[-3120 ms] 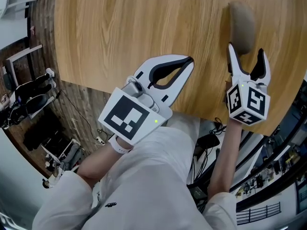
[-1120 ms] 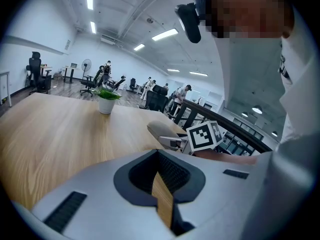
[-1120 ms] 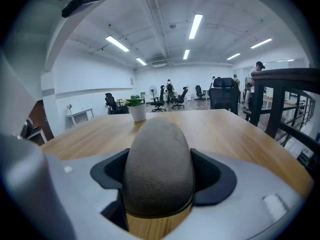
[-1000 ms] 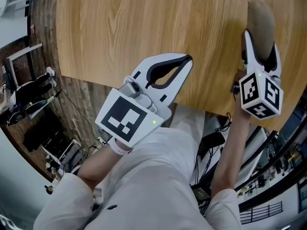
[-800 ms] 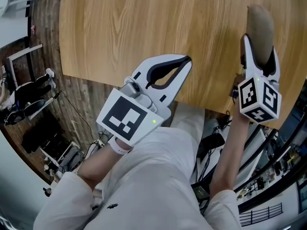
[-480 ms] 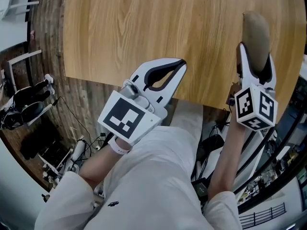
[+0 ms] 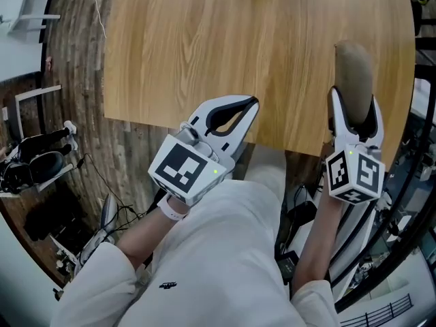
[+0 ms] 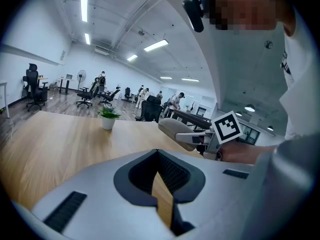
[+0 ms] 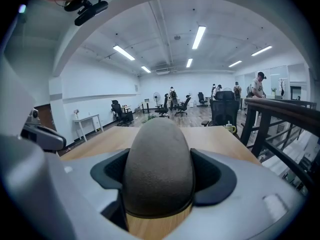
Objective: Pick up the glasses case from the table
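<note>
Right gripper (image 7: pixel 353 102) moved forward; we now pinch the glasses case (image 7: pixel 353 67) at 2 o'clock on the table (image 7: pixel 204 39); left gripper (image 7: pixel 250 103) pressed together.

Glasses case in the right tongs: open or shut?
Shut: the glasses case shows one closed rounded shell, no lid raised, clamped between the right tongs.
</note>
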`<state>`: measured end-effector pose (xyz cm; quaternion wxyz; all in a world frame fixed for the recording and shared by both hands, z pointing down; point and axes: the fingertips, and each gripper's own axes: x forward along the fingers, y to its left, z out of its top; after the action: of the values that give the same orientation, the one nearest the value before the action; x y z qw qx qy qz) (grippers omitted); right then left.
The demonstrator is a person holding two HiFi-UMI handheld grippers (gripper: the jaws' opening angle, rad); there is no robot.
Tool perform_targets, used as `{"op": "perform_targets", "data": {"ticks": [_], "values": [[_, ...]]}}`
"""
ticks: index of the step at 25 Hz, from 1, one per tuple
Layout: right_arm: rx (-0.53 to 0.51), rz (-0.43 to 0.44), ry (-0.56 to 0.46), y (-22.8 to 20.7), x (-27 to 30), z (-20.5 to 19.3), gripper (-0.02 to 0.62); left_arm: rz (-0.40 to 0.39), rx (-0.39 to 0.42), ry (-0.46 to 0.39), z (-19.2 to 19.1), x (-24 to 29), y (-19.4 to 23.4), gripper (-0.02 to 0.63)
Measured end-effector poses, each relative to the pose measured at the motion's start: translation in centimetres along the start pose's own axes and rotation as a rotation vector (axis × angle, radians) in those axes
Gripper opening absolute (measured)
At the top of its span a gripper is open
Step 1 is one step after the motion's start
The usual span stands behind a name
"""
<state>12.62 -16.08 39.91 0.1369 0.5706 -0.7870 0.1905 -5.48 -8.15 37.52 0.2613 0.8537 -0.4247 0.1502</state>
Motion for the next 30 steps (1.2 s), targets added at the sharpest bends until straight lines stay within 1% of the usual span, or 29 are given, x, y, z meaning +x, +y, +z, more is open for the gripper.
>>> {"op": "perform_targets", "data": {"ticks": [3,10,15,24,30], "values": [[-0.018,-0.006,-0.020,0.8,-1.1,1.3,0.383,-0.003,0.020,-0.001,1.0,-1.0,0.1,0.003],[-0.031,-0.023,-0.051,2.9,-4.8,3.7,0.382,-0.017,0.033,-0.069,2.8,-4.0,0.0,0.003],[-0.028,-0.037,-0.078,4.0,-6.9,5.7,0.382,-0.021,0.042,-0.093,3.5,-5.9,0.3,0.003],[-0.032,-0.005,-0.156,7.1,-10.8,8.3,0.382,0.008,0.067,-0.185,5.9,-10.2,0.9,0.003],[-0.035,0.003,-0.182,8.0,-12.9,9.3,0.382,0.041,0.074,-0.215,6.6,-11.9,1.3,0.003]]}}
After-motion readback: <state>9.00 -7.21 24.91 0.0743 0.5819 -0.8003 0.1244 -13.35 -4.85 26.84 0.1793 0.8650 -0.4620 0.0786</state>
